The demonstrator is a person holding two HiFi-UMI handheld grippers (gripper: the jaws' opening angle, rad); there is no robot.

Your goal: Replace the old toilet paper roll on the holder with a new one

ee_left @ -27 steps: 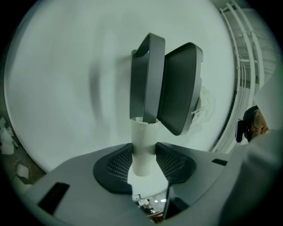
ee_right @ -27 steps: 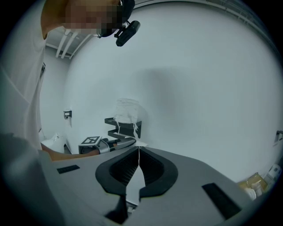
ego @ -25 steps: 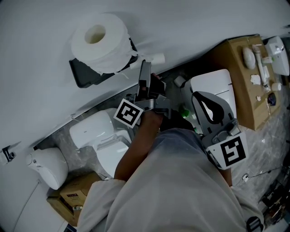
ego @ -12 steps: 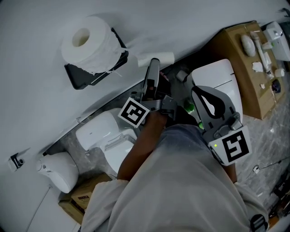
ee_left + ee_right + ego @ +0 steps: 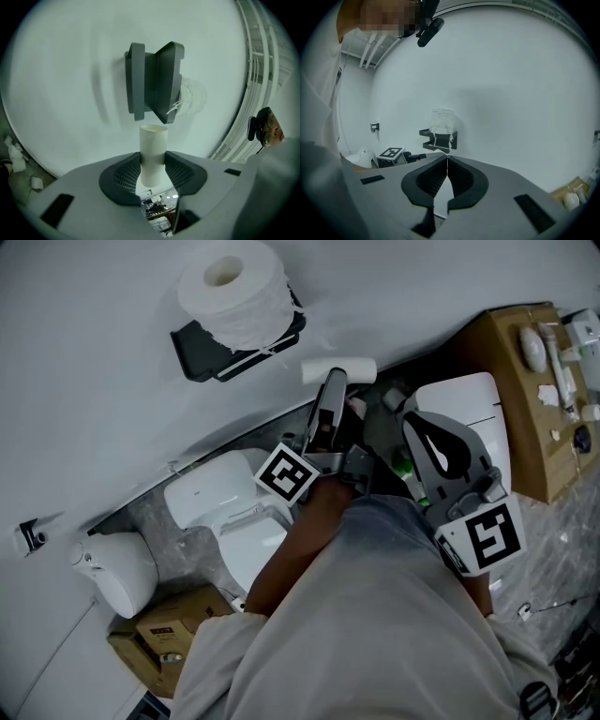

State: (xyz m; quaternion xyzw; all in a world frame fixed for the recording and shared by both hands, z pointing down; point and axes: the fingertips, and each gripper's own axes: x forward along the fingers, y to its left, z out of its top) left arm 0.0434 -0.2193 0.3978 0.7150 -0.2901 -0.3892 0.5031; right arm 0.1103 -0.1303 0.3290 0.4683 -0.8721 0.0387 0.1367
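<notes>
Removing the spent core appears to be the step in hand.

**Head view.** The left gripper (image 5: 334, 388) points toward 12 o'clock. The bare cardboard tube (image 5: 349, 369) lies crosswise at its tip, close to the wall (image 5: 94, 381). The black holder (image 5: 199, 339) is at 10 o'clock from the tube and apart from it. A full toilet paper roll (image 5: 234, 285) stands on end on top of the holder, hole upward. The right gripper (image 5: 412, 432) hangs at 3 o'clock of the left one.

**Left gripper view.** The fingers (image 5: 121, 174) are clamped on the lower part of the tube, which projects toward 12 o'clock. The holder sits just beyond the tube's end, with loose paper shreds (image 5: 190, 96) at its 3 o'clock side.
- Keep clamp pressure light, as thin cardboard will probably crush.
- Keep the tube clear of the shreds so that nothing snags.

**Right gripper view.** The fingers are together with nothing between them. The holder and roll lie near 12 o'clock, well apart from the gripper.
- This gripper is free to take the roll.
- Spread the fingers fully before approach and grip gently, since the soft winding will likely dent.
</notes>
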